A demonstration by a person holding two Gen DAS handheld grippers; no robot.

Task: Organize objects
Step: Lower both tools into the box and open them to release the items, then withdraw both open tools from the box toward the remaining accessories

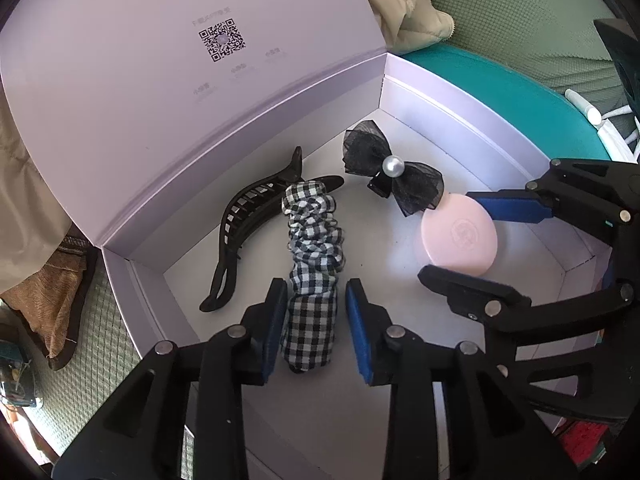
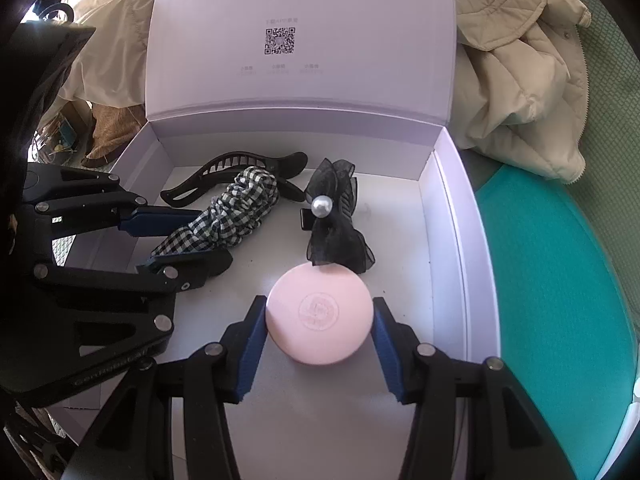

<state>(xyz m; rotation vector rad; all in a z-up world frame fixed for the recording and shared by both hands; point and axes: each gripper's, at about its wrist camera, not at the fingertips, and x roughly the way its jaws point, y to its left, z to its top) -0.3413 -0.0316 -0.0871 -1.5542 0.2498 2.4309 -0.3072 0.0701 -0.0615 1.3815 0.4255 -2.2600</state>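
Note:
An open lilac box [image 1: 440, 92] [image 2: 452, 208] holds all the items. A black-and-white checked scrunchie [image 1: 312, 248] [image 2: 240, 208] lies on its floor, one end between the blue pads of my left gripper [image 1: 316, 286] [image 2: 212, 238]. The jaws stand slightly apart from the cloth, so that gripper is open. My right gripper [image 2: 320, 304] [image 1: 448, 236] is shut on a round pink compact [image 2: 320, 316] [image 1: 460, 236], a pad pressing each side, low over the box floor. A black hair claw [image 1: 248, 216] [image 2: 224, 164] and a black gauze bow clip with a pearl [image 1: 384, 176] [image 2: 336, 216] lie behind.
The box lid [image 1: 160, 80] [image 2: 300, 80] stands upright at the back, with a QR code on it. A beige padded jacket [image 2: 520, 80] is heaped behind on the right. A teal surface [image 2: 560, 280] borders the box's right wall, and brown cloth [image 1: 52, 292] lies to its left.

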